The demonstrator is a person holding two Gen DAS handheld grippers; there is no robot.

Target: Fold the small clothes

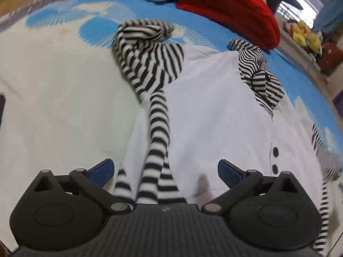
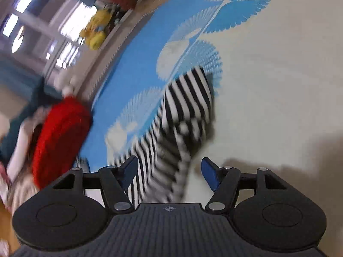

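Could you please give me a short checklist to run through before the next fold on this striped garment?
1. Left gripper free of cloth: ok, jaws wide, the striped sleeve lies between them unpinched.
2. Right gripper free of cloth: ok, jaws apart, the pads do not press on the striped fabric.
3. White body panel flat on the bedspread: ok, mostly smooth.
4. Sleeves laid straight: not ok, the upper part of the sleeve is bunched and twisted.
5. Red cushion apart from the garment: ok.
6. Hem aligned: cannot tell, hidden below the gripper.

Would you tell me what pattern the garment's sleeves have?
Black and white stripes on the sleeves, clearest in the left wrist view.
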